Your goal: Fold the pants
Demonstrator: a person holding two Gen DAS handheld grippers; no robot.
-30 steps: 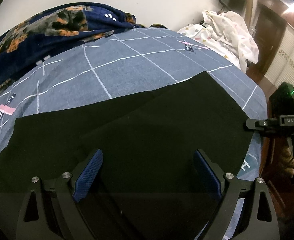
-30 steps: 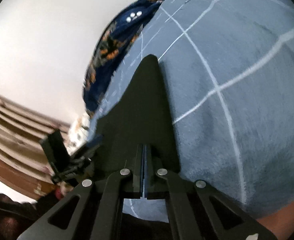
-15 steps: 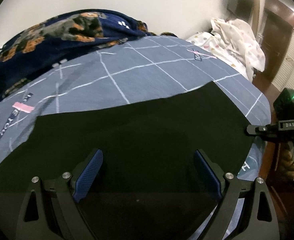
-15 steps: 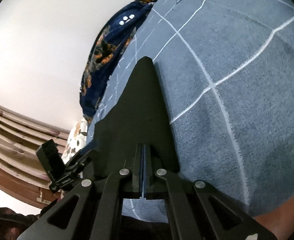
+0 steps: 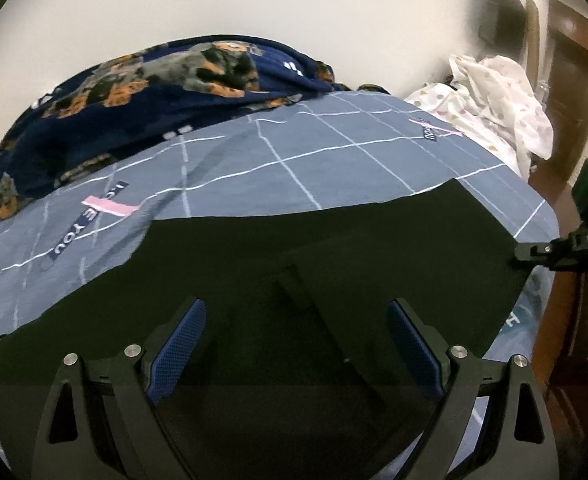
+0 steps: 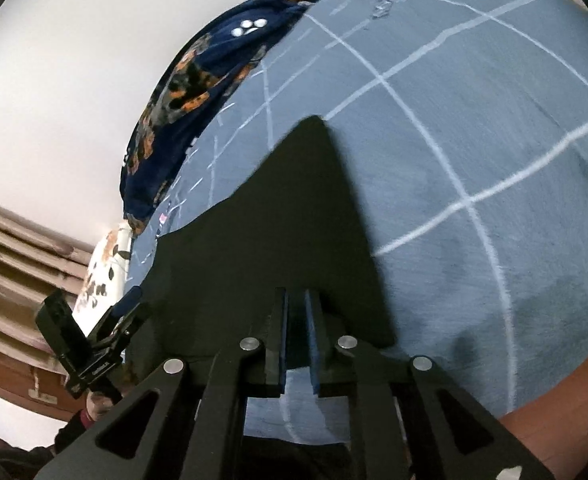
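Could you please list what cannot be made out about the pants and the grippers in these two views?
- Left wrist view: the near part of the black pants is hidden by the left gripper.
- Right wrist view: the right gripper, jaws opening, covers the near pants edge; whether cloth lies between the pads is unclear.
- Both views: pants too dark for folds.

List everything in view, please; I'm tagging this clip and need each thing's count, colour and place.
pants: one, black, spread flat on the near part of the bed
bedsheet: one, grey-blue with white grid lines, covering the bed
blanket: one, navy with orange and grey print, heaped along the wall
spotted cloth: one, white with pastel dots, bunched at the bed's far right corner
left gripper: one, black with blue pads, open above the pants
right gripper: one, black, jaws opening at the pants' edge
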